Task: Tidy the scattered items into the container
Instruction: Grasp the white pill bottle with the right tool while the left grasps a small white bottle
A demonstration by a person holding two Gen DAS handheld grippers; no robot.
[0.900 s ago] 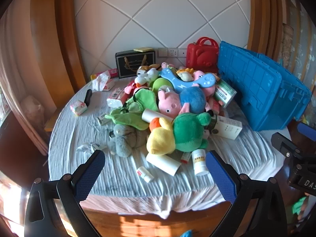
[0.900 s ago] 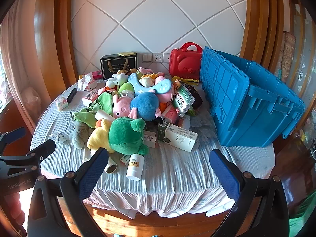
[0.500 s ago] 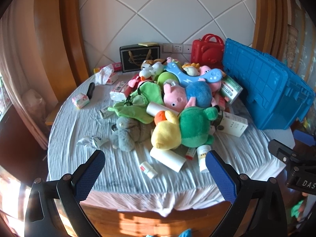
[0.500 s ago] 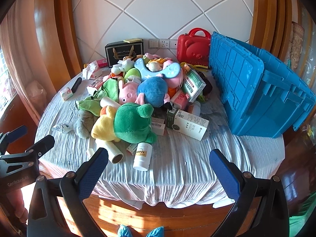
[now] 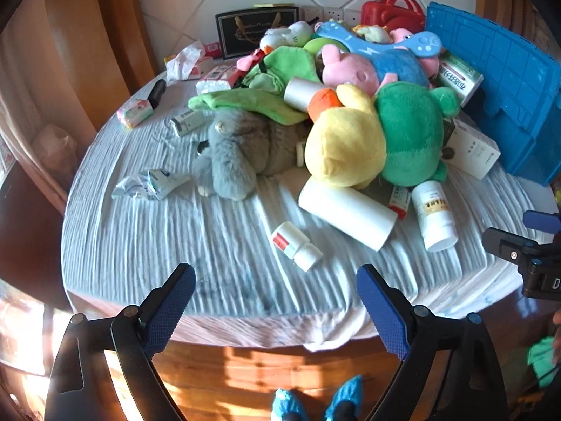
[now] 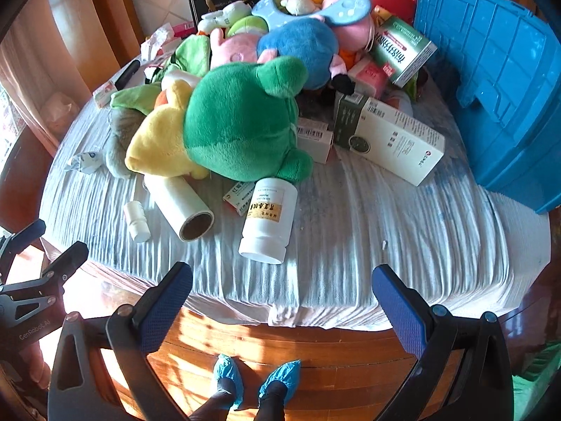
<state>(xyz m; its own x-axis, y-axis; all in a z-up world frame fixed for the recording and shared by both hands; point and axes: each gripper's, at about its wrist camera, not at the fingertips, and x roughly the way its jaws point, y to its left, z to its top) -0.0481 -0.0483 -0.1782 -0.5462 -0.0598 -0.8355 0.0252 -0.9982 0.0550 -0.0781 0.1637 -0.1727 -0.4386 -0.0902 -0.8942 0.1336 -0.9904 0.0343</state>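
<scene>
A heap of plush toys covers the round table: a green frog [image 6: 242, 122], a yellow duck [image 5: 345, 140], a pink pig [image 5: 350, 70] and a grey plush [image 5: 242, 151]. Around them lie a white bottle [image 6: 268, 219], a small bottle [image 5: 296, 245], a white roll [image 5: 347, 208] and boxes [image 6: 392, 138]. The blue crate [image 6: 491, 80] stands at the right. My left gripper [image 5: 275, 307] hangs open over the near table edge, empty. My right gripper [image 6: 282, 301] is open too, just short of the white bottle.
A white cloth [image 6: 403, 231] covers the table [image 6: 315, 347], whose wooden rim is right below both grippers. A red case [image 5: 391, 12] and a black box [image 5: 256, 29] stand at the back wall. A person's blue shoe covers [image 6: 259, 379] show on the floor below.
Both grippers have moved in closer to the table and tipped downward; the heap now fills more of each view. Both stay open and empty.
</scene>
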